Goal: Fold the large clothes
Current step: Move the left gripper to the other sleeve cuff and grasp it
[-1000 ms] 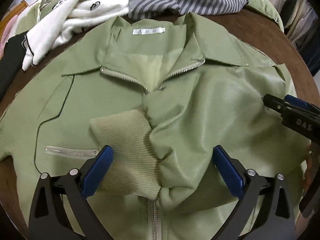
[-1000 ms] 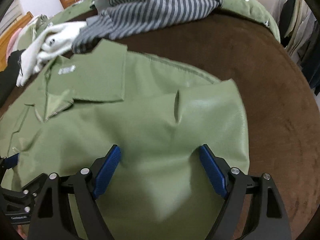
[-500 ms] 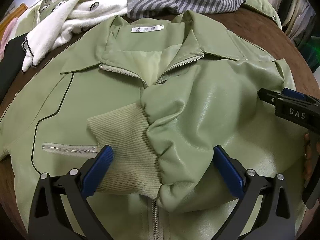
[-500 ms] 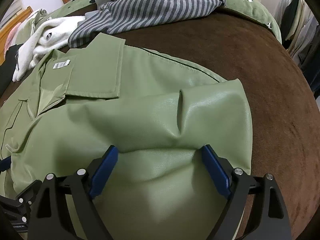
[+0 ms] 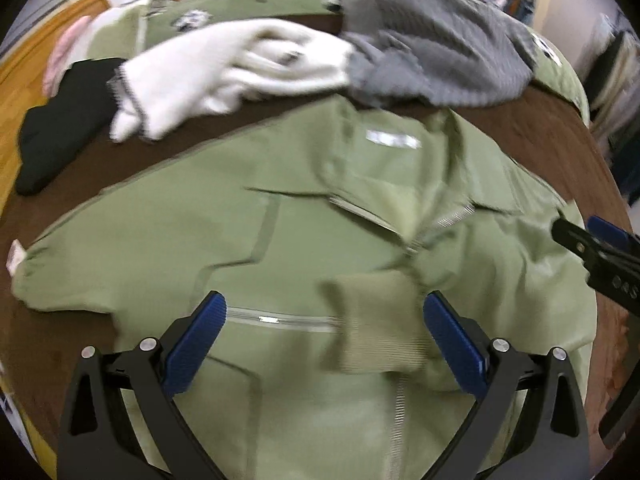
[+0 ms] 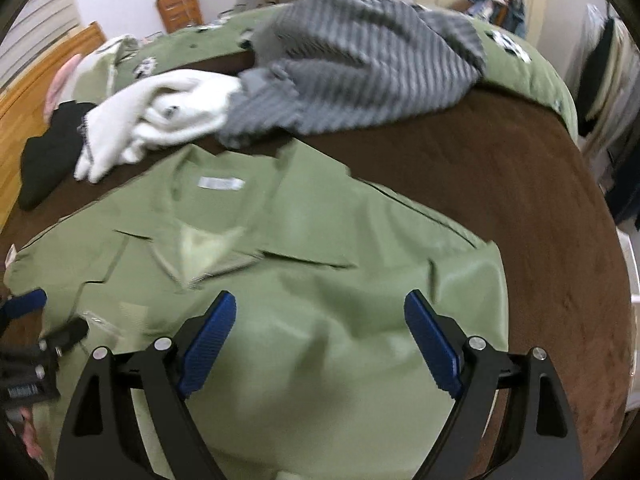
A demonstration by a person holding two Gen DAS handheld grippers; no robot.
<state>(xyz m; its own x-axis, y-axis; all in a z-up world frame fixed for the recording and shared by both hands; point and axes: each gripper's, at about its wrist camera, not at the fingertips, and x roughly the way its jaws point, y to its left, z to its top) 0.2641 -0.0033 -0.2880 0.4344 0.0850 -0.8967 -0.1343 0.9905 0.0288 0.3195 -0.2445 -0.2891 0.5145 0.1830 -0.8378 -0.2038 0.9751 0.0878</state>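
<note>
A light green zip-up jacket (image 5: 304, 240) lies front-up on the brown cover, collar and white label at the far side. One sleeve is folded across the chest, its ribbed cuff (image 5: 372, 320) resting near the zipper. My left gripper (image 5: 324, 312) hangs open above the cuff and the chest pocket zip, nothing between its blue pads. My right gripper (image 6: 320, 312) is open above the jacket (image 6: 320, 264), over its folded right side, holding nothing. Each gripper shows at the edge of the other's view, the right gripper (image 5: 600, 248) and the left gripper (image 6: 36, 332). Both views are motion-blurred.
Beyond the collar lie a white fleecy garment (image 5: 224, 72), a grey striped garment (image 6: 360, 68) and a black one (image 5: 64, 128). The brown cover (image 6: 500, 168) is bare right of the jacket. A green patterned bedspread (image 6: 528, 68) edges the far side. Hanging clothes stand at the right.
Both grippers have lifted and drawn back from the jacket, so more of it and the far clothes pile shows. The folded sleeve stays lying across the chest.
</note>
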